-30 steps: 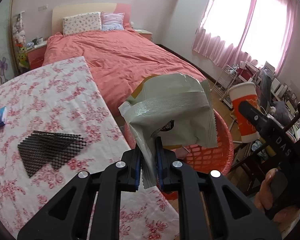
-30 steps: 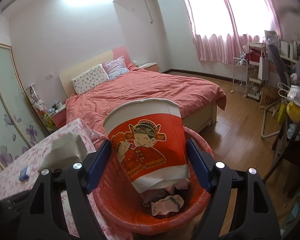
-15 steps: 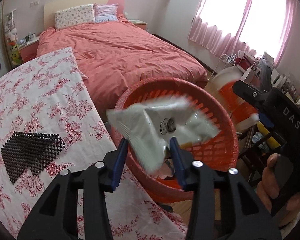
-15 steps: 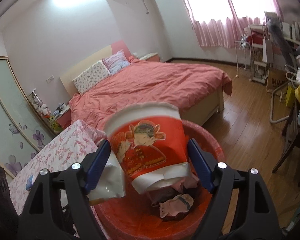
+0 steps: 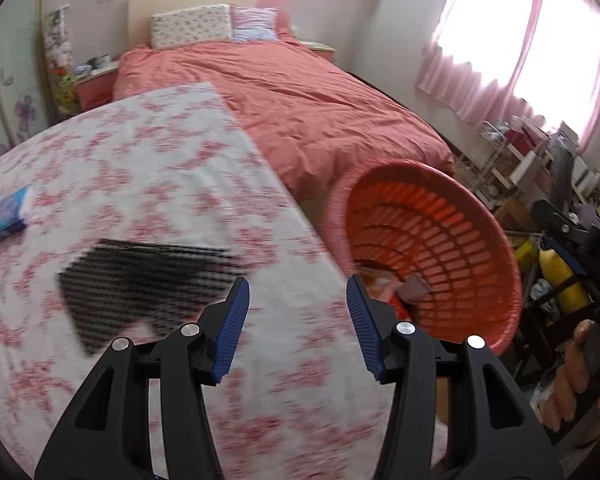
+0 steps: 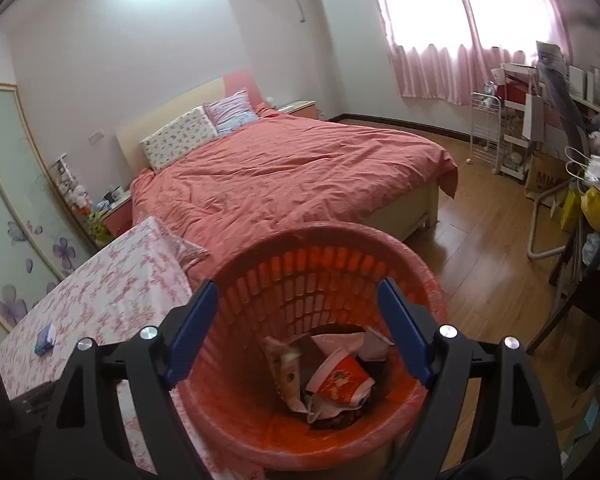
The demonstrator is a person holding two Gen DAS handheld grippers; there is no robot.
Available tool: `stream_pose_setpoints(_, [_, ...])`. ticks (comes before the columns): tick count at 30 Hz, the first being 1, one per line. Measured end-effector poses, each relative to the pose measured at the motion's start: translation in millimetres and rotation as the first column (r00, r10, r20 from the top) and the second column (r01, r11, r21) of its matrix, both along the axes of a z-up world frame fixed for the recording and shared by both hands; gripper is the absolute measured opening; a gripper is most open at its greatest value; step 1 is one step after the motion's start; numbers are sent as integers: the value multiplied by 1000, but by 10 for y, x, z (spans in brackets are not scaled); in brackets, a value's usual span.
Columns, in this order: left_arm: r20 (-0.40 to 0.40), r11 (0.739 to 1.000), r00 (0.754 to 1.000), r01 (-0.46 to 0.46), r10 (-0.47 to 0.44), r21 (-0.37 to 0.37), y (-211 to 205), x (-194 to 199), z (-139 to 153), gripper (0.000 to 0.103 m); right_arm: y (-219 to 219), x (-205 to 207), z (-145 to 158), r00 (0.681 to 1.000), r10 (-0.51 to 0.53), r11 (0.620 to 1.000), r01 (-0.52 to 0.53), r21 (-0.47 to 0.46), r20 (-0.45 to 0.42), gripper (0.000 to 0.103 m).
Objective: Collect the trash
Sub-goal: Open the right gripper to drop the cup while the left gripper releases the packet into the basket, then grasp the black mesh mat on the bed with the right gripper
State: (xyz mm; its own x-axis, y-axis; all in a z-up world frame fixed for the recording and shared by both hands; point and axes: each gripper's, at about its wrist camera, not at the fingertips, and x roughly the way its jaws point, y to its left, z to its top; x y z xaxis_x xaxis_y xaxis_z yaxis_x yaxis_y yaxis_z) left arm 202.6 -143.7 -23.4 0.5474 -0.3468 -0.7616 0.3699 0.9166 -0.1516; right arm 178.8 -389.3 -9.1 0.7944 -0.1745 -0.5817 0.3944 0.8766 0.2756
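Observation:
My left gripper [image 5: 297, 280] hangs over the floral tablecloth [image 5: 148, 152], its jaws opening and nothing between them. A black mesh mat [image 5: 140, 284] lies on the table just left of it, and a small blue packet [image 5: 10, 216] sits farther left. The orange slatted basket [image 5: 440, 220] stands off the table's right edge. My right gripper [image 6: 298, 283] is open and empty right above that basket [image 6: 328, 236]. Inside lie the red-and-white paper cup [image 6: 340, 376] on its side and a pale wrapper [image 6: 286, 372] among other scraps.
A bed with a coral cover [image 6: 292, 168] fills the room behind the basket. The wooden floor [image 6: 488, 248] lies to the right, edged by a white rack [image 6: 486, 132] and cluttered shelves. A person's hand [image 5: 580, 364] holds the right gripper's handle.
The left jaws opened and the wrapper dropped into the basket; that gripper then swung left over the table. The right jaws widened and the cup fell into the basket.

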Motion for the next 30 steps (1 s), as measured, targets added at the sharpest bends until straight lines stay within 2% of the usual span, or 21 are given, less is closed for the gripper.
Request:
stream_pose_setpoints(4, [22, 997, 997, -68, 67, 27, 354, 21, 45, 51, 228, 54, 33, 999, 51, 999, -51, -12, -10, 77])
stream_pose_setpoints(7, [37, 991, 992, -122, 120, 53, 619, 60, 50, 55, 444, 134, 36, 995, 100, 995, -101, -21, -28, 74])
stream_pose_setpoints(15, [46, 954, 959, -284, 281, 92, 1472, 157, 16, 59, 1193, 434, 21, 965, 250, 967, -253, -31, -76, 65])
stream_pose_setpoints(25, [31, 904, 907, -420, 419, 83, 2322, 175, -8, 60, 2314, 871, -159, 885, 431, 893, -446, -56, -178, 57])
stream_pose_setpoints(30, [20, 891, 894, -449, 449, 70, 2586, 173, -30, 60, 2670, 1091, -268, 856, 455, 869, -487, -88, -247, 54])
